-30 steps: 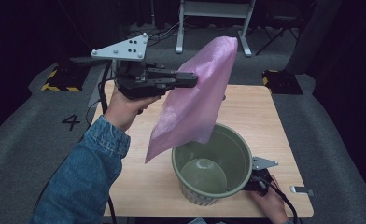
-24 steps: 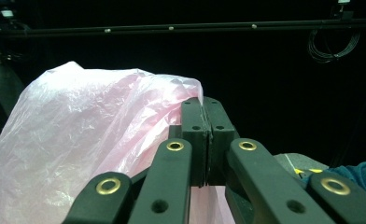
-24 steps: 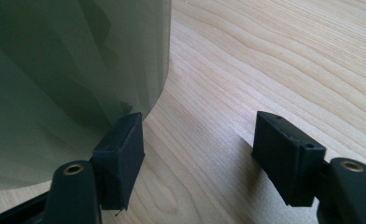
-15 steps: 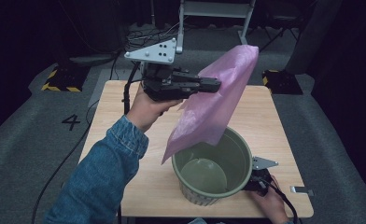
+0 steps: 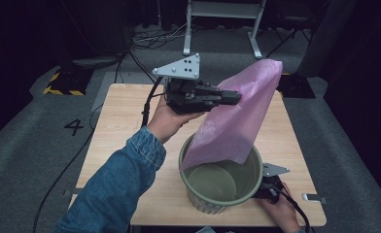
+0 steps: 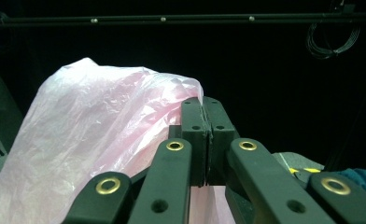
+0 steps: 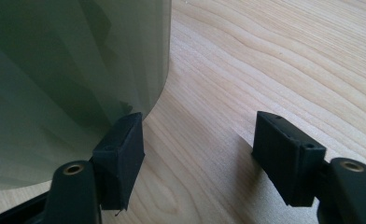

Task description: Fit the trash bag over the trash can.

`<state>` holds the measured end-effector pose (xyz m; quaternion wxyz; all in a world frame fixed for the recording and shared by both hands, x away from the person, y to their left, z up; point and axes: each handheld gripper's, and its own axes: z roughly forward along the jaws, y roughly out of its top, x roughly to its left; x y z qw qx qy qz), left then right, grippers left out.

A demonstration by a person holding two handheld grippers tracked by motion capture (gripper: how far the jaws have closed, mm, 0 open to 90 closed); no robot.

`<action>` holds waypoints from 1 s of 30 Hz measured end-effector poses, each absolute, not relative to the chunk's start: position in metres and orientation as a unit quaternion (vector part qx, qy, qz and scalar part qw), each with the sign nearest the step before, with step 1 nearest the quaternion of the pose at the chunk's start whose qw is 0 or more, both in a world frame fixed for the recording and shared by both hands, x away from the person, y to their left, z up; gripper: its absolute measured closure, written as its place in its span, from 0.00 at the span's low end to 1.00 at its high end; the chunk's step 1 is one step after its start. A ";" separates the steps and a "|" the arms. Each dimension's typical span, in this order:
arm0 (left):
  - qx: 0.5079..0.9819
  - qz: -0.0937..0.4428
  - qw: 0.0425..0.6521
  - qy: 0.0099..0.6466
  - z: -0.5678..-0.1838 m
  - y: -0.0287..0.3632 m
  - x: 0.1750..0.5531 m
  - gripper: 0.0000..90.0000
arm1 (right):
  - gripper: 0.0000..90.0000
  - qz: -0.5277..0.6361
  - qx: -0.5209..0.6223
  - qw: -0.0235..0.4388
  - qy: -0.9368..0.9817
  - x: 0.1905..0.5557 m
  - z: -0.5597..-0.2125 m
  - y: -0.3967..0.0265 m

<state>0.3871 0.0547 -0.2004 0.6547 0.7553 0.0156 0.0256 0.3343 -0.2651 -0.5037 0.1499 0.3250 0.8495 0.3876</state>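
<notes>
Left gripper (image 5: pixel 232 97) jaws clamped tight on the pink plastic bag (image 5: pixel 237 121), held up over the table (image 5: pixel 120 121). The bag's lower end hangs inside the green bin's (image 5: pixel 198 187) rim. Right gripper (image 7: pixel 197 149) rests low at the bin's near-right side, jaws spread apart, one pad against the bin wall, nothing gripped.

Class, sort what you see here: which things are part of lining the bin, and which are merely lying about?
Part of the job:
- pink plastic bag, pinched in the shut left gripper
- green ribbed bin
- right gripper, open beside the bin's wall

Lying about:
- wooden table
- metal stand on the floor behind
- floor number 4
</notes>
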 end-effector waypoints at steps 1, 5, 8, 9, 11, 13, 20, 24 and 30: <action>0.757 0.025 0.652 0.016 -0.204 0.054 0.387 0.99 | 0.38 0.388 0.325 0.150 0.850 0.334 -0.504 -0.265; 0.768 0.029 0.640 0.023 -0.219 0.054 0.385 0.99 | 0.38 0.388 0.324 0.151 0.850 0.334 -0.504 -0.265; 0.774 0.036 0.632 0.028 -0.232 0.055 0.382 0.99 | 0.38 0.388 0.324 0.151 0.850 0.335 -0.504 -0.265; 0.775 0.035 0.630 0.029 -0.235 0.055 0.381 0.98 | 0.38 0.388 0.324 0.151 0.850 0.334 -0.504 -0.265; 0.777 0.035 0.628 0.031 -0.242 0.056 0.379 0.98 | 0.38 0.388 0.324 0.151 0.850 0.334 -0.504 -0.265; 0.780 0.039 0.624 0.031 -0.248 0.056 0.377 0.98 | 0.38 0.388 0.324 0.151 0.850 0.334 -0.504 -0.265; 0.791 0.041 0.610 0.030 -0.266 0.059 0.366 0.98 | 0.38 0.388 0.324 0.151 0.850 0.334 -0.504 -0.265; 0.801 0.033 0.597 0.038 -0.277 0.062 0.364 0.98 | 0.38 0.388 0.324 0.151 0.850 0.334 -0.504 -0.265; 0.826 0.028 0.561 0.045 -0.297 0.066 0.354 0.98 | 0.38 0.388 0.324 0.151 0.850 0.334 -0.504 -0.265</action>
